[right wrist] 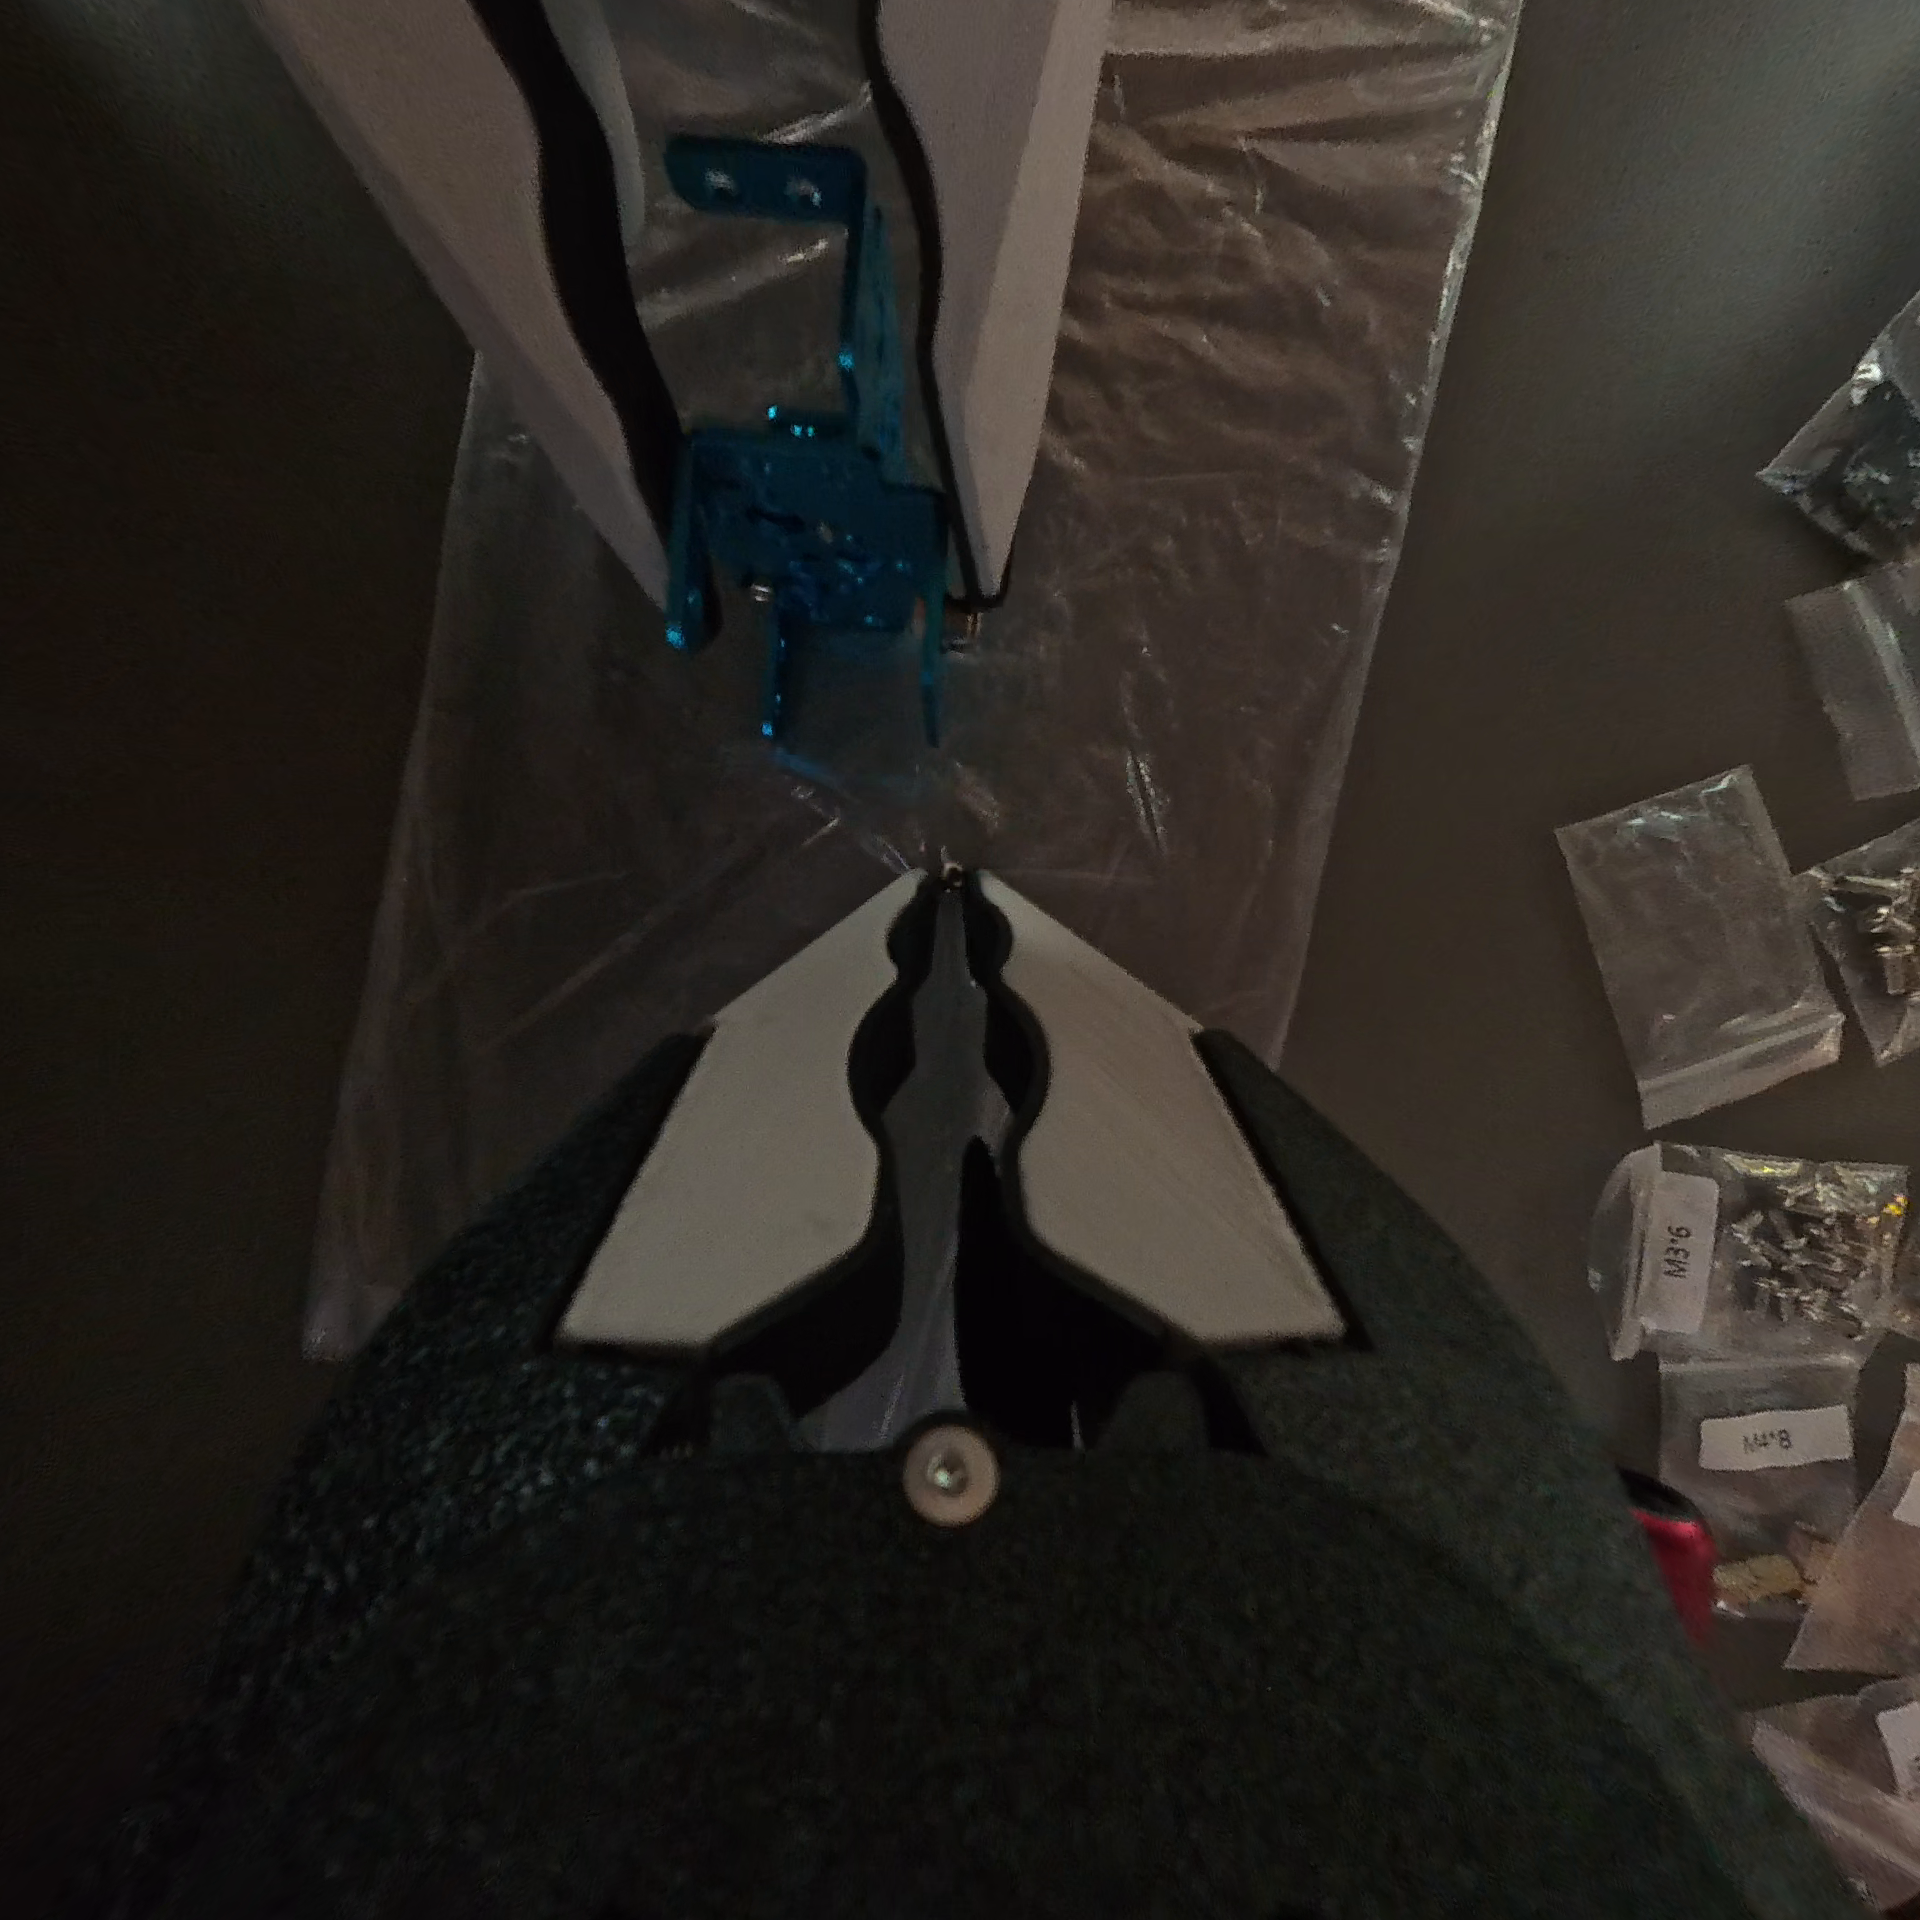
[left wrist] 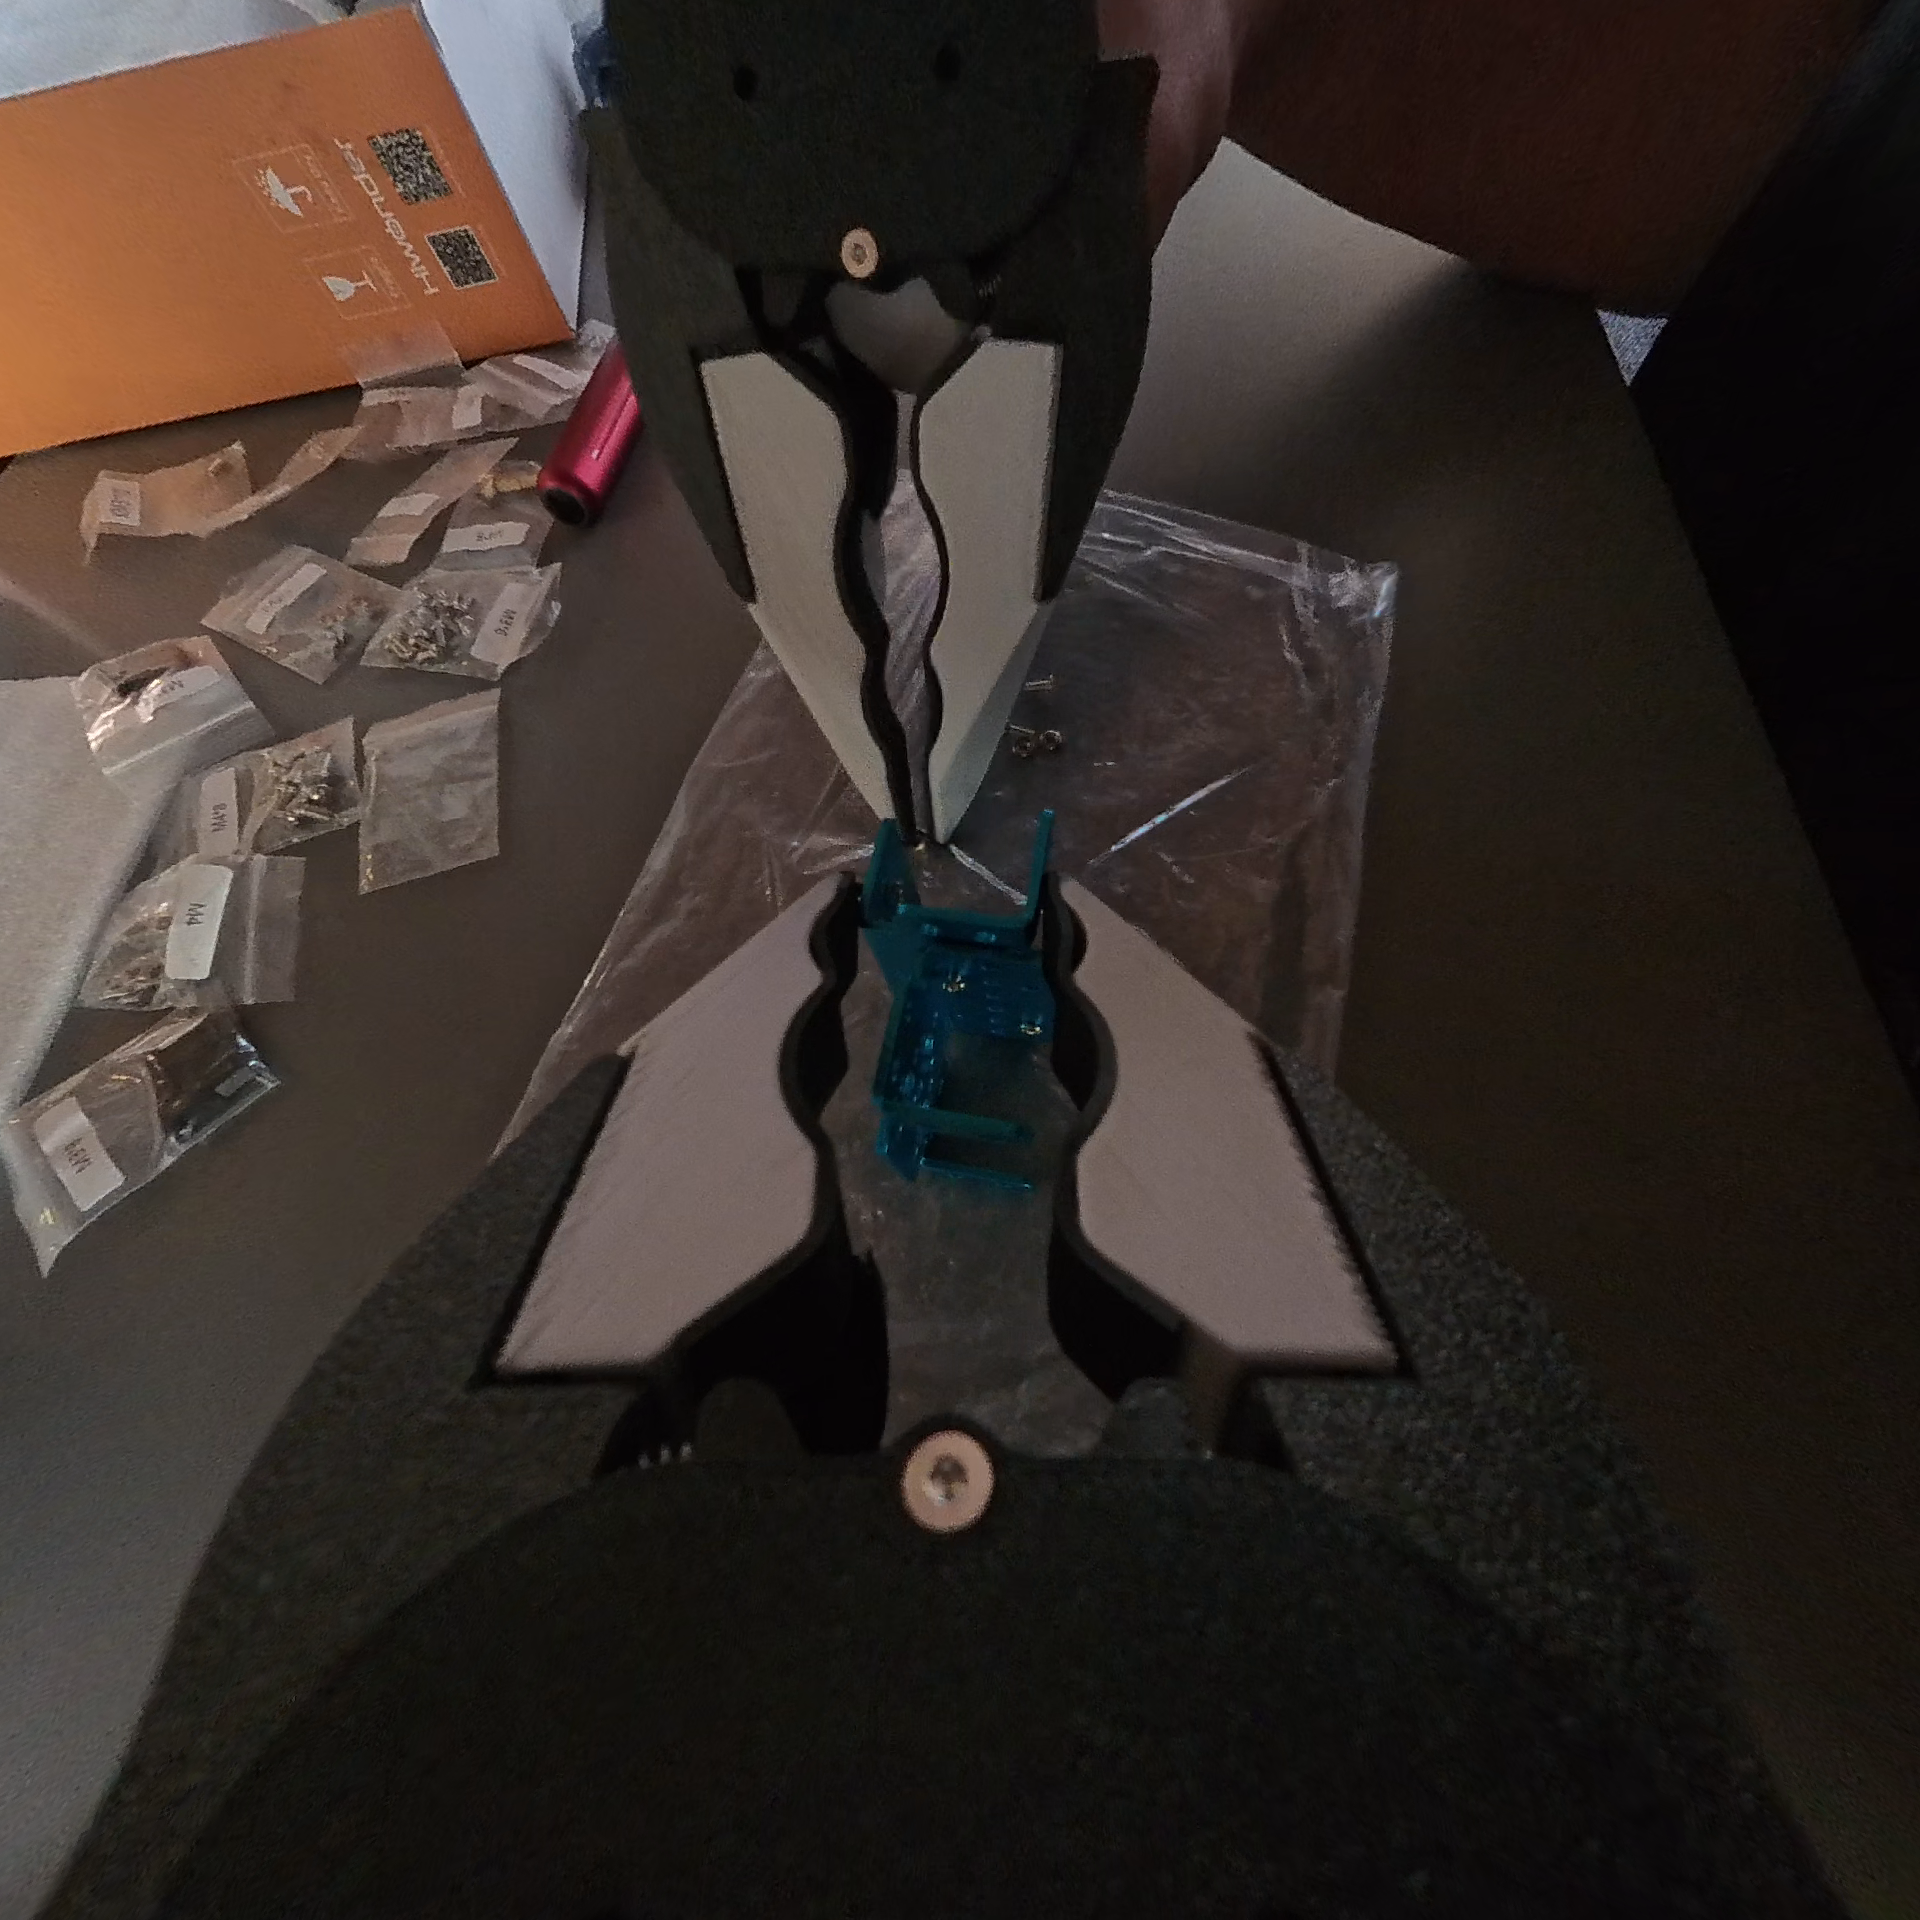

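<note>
A blue metal bracket assembly is gripped between the fingers of my left gripper, just above a clear plastic bag on the dark table. In the right wrist view the same bracket sits between the left gripper's pale fingers at the top. My right gripper is closed, with a tiny screw pinched at its tips. In the left wrist view it comes down from above, its tips touching the bracket's far upper left corner.
Several small zip bags of screws lie left of the plastic bag, and also show in the right wrist view. An orange box and a red cylinder lie behind them. Loose screws lie on the plastic. White foam is at the left. About 6 cm separates my left fingertips from my right. My right gripper's tips are some 15 cm from the red cylinder.
</note>
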A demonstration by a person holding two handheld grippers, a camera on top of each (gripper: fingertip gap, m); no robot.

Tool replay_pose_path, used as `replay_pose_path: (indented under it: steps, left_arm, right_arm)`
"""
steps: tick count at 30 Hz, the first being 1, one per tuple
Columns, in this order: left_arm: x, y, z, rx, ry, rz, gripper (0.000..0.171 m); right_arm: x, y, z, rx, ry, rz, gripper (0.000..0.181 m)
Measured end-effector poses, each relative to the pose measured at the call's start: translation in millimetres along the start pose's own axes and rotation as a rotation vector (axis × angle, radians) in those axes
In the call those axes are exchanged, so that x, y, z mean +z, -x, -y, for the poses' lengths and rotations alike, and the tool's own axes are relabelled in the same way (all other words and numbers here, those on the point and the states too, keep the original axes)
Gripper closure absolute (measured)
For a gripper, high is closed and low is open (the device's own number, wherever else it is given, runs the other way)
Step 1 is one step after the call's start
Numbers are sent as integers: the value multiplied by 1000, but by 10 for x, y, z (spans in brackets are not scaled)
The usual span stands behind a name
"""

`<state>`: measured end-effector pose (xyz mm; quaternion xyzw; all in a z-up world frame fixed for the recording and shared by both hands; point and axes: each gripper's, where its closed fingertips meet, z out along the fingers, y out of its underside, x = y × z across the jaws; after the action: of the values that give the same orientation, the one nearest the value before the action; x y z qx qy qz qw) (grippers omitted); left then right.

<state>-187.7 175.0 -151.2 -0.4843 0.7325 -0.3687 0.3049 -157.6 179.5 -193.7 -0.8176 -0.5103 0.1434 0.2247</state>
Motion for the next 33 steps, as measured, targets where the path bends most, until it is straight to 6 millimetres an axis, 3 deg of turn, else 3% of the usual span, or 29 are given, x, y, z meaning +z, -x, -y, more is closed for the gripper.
replay_pose_path:
  steps: [5,11,21,25,33]
  left_arm:
    - [-5,-23,-4,1,9,-2,136]
    - [-38,-29,30,-20,-6,-14,127]
    - [-203,14,51,-50,-52,11,126]
    - [-240,38,32,-65,-61,12,126]
    - [-284,68,14,-82,-70,10,127]
  right_arm:
    - [-33,-27,-27,35,-15,3,178]
    - [-229,-37,57,71,-128,-9,180]
    - [-90,79,-103,38,-19,6,174]
    - [-107,144,-91,19,-12,67,173]
    - [-63,83,-48,-45,85,97,172]
